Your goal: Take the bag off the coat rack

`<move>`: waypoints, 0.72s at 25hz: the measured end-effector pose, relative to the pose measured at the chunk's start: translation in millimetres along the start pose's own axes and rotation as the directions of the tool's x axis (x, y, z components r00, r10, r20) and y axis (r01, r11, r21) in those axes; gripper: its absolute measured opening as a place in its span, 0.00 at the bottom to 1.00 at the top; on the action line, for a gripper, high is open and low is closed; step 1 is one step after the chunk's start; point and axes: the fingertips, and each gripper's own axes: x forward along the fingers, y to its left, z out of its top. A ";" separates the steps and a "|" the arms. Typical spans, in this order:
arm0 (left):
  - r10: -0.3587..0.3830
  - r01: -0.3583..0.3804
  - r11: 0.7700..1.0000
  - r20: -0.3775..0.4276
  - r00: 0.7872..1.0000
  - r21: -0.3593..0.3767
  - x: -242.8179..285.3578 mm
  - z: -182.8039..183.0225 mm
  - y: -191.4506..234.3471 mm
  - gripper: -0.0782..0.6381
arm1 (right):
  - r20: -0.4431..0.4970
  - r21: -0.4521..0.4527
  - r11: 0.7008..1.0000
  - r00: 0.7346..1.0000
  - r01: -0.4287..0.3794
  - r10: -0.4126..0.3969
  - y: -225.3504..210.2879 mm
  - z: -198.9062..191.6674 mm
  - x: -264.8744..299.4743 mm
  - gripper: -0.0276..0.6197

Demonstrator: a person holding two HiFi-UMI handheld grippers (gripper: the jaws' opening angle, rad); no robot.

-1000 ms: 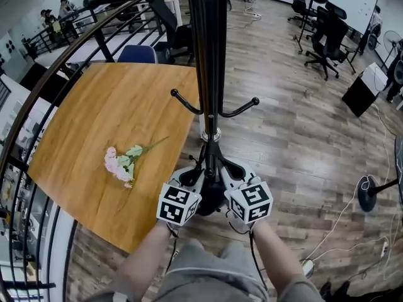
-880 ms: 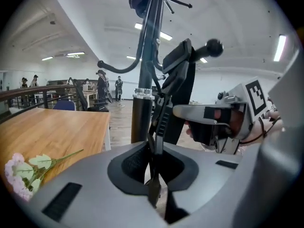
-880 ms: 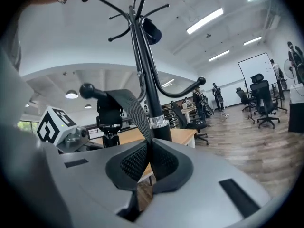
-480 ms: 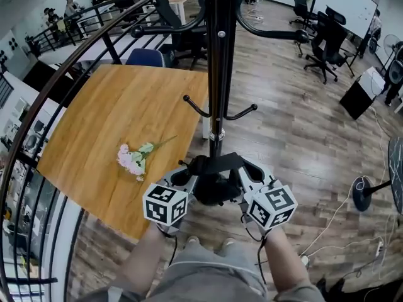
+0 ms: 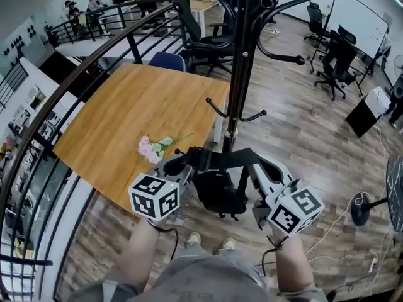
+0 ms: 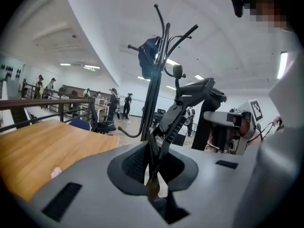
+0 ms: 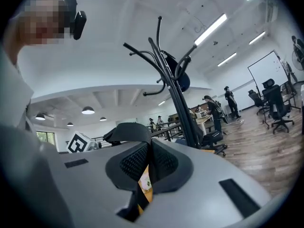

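A black bag point(image 5: 218, 194) hangs by its strap point(image 5: 220, 159) between my two grippers, just in front of the black coat rack point(image 5: 240, 74) and off its hooks. My left gripper point(image 5: 183, 163) is shut on the strap's left end; in the left gripper view a thin strap point(image 6: 155, 144) runs up out of the closed jaws point(image 6: 152, 167). My right gripper point(image 5: 253, 163) is shut on the right end, where the broad strap point(image 7: 127, 133) bends over the pads point(image 7: 145, 172). The rack's pole point(image 6: 153, 99) rises beyond both grippers point(image 7: 179, 106).
A wooden table point(image 5: 119, 121) with a pink flower sprig point(image 5: 151, 148) stands left of the rack. A dark railing point(image 5: 75, 74) curves round it. A dark blue thing point(image 6: 148, 57) hangs high on the rack. Office chairs point(image 5: 337, 58) and people stand farther off on the wood floor.
The two grippers have drawn back from the rack's pole and spread apart, with the bag now hanging on its strap between them. The view has pulled back from the rack.
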 end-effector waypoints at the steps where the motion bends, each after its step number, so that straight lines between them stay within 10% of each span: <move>1: 0.012 -0.012 1.000 0.019 1.000 0.026 -10.2 11.3 -2.0 0.17 | 0.015 0.004 1.000 1.000 -0.021 0.021 9.2 10.4 -1.9 0.09; 10: 0.174 -0.194 0.970 0.143 0.974 0.143 -92.4 54.3 -11.8 0.17 | 0.042 -0.074 0.973 0.974 -0.218 0.222 84.6 58.0 -7.9 0.09; 18: 0.361 -0.375 0.924 0.150 0.920 0.078 -152.2 29.3 24.0 0.17 | -0.076 -0.135 0.931 0.941 -0.338 0.330 120.9 25.0 16.7 0.09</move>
